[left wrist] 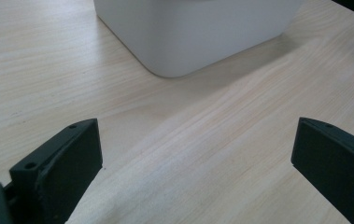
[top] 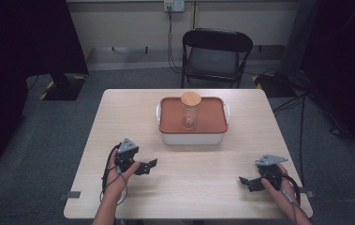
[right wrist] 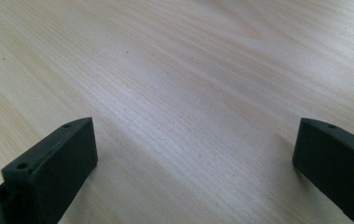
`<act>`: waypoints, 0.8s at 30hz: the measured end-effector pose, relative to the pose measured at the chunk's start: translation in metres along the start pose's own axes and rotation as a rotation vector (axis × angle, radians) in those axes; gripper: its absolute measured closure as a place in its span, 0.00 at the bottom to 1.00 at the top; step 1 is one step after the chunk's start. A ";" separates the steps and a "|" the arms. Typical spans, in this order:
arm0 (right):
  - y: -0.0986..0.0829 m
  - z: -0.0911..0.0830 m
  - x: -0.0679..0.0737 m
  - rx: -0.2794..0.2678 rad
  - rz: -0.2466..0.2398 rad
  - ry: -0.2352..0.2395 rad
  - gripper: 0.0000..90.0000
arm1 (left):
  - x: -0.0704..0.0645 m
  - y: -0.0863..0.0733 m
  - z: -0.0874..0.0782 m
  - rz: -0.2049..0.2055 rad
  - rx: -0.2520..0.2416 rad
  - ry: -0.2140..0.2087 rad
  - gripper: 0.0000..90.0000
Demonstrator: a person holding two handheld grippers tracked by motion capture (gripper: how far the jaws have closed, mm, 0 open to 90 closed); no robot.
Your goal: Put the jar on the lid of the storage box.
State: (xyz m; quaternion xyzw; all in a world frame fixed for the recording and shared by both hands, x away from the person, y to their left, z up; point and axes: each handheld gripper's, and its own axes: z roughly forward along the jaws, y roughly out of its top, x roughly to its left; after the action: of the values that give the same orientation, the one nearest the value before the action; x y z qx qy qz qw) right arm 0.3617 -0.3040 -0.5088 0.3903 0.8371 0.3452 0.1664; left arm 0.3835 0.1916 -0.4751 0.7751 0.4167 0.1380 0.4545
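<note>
Jar [top: 190, 110] stands upright on the lidded box [top: 193, 123], mid-table. Your left gripper [top: 150, 164] and right gripper [top: 246, 183] rest near the box's front, jaws apart, nothing held. Approach not begun, judging by this; next, reach for the jar.

Glass jar [top: 189, 114] — cork lid, upright, on orange-lidded white box [top: 193, 136]

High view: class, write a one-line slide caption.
Two open claws, left and right, rest on the table before a lidded box bearing a jar.
</note>
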 end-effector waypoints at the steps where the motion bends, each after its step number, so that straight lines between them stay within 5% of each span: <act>1: 0.000 0.000 0.000 0.000 0.000 0.000 0.00 | 0.000 -0.001 0.000 -0.003 -0.001 0.002 0.02; 16: 0.000 0.000 0.000 0.000 0.000 0.000 0.00 | 0.005 -0.022 -0.007 0.016 0.050 0.048 0.02; 24: 0.000 0.000 0.000 0.000 0.000 0.000 0.00 | 0.005 -0.035 -0.010 0.043 0.124 0.089 0.02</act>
State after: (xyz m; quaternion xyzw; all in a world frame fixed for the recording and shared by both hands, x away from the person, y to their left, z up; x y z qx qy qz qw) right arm 0.3617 -0.3040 -0.5088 0.3904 0.8371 0.3451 0.1665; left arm 0.3626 0.2102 -0.4987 0.8037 0.4274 0.1561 0.3834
